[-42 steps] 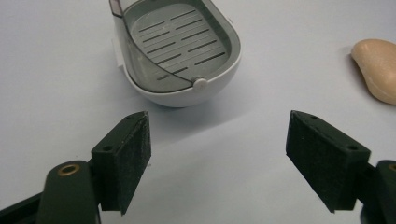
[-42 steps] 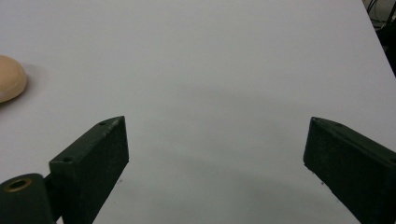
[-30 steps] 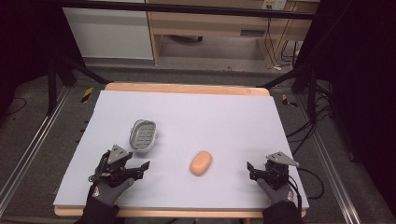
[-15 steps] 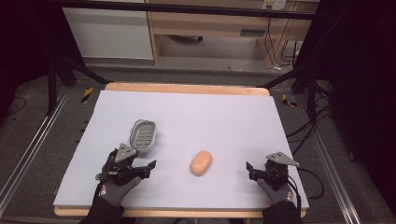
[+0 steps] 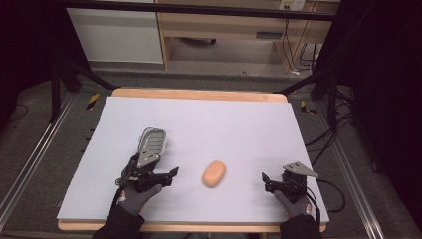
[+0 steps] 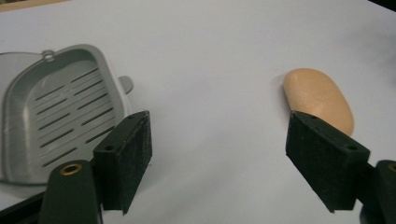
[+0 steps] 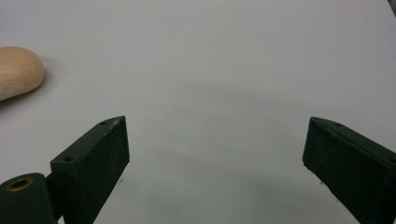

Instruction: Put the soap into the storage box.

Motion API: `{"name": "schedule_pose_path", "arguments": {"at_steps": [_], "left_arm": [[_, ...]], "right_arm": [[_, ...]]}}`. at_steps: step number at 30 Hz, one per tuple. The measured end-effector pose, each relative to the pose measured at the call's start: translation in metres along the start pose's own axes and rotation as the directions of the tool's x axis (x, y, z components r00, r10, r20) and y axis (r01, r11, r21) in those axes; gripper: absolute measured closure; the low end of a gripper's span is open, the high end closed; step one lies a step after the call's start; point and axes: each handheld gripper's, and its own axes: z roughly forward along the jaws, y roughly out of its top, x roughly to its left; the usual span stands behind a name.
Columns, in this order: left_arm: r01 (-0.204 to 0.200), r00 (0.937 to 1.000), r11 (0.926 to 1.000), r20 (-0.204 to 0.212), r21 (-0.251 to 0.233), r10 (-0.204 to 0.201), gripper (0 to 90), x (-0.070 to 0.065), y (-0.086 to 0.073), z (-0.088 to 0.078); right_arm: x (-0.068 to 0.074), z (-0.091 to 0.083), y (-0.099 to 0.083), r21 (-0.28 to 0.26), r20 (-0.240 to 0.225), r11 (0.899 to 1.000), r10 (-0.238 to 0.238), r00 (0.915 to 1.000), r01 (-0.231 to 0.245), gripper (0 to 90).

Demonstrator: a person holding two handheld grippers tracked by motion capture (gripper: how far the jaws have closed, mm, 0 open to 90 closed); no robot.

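the left gripper [image 5: 166, 175] sits low over the white table cover [image 5: 234, 124], its jaws spread wide with nothing between them. in the left gripper view, the grey slotted soap dish [image 6: 56, 107] lies just behind the near jaw, and the peach soap bar [image 6: 320, 98] lies beyond the other jaw; whether that jaw touches the bar is hard to tell, as it covers the bar's near end. from the high view, the soap bar [image 5: 214, 173] rests near the table's front middle, apart from the dish [image 5: 152, 144]. the right gripper [image 5: 271, 180] hovers near the front right edge, jaws also spread and empty, the bar well to its side.
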Motion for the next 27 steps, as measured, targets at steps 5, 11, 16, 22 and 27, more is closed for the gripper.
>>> {"name": "schedule_pose_path", "arguments": {"at_steps": [5, 11, 16, 22, 27], "left_arm": [[-0.023, 0.9993, 0.9997, 0.029, -0.001, 0.023, 22.2, -0.015, 0.009, 0.011], [-0.037, 0.9983, 0.9993, 0.046, -0.003, 0.037, 22.3, -0.026, 0.018, 0.017], [-0.046, 0.9975, 0.9989, 0.054, -0.002, 0.046, 22.4, -0.030, 0.023, 0.021], [-0.045, 0.9963, 0.9990, 0.073, 0.000, 0.045, 22.5, -0.037, 0.028, 0.029], [-0.053, 0.9952, 0.9986, 0.082, 0.008, 0.052, 22.7, -0.040, 0.031, 0.034]], "right_arm": [[0.001, 0.000, 0.001, 0.004, 0.003, 1.000, 0.002, 1.0000, -0.002, 7.1], [0.001, 0.000, 0.001, 0.004, 0.005, 1.000, 0.000, 1.0000, 0.000, 7.0], [0.001, 0.000, 0.001, 0.005, 0.008, 1.000, -0.005, 1.0000, 0.005, 6.9], [0.001, 0.000, 0.001, 0.008, 0.008, 1.000, -0.006, 0.9999, 0.006, 6.8], [0.001, 0.000, 0.002, 0.009, 0.008, 1.000, -0.002, 1.0000, 0.002, 6.7]]}}
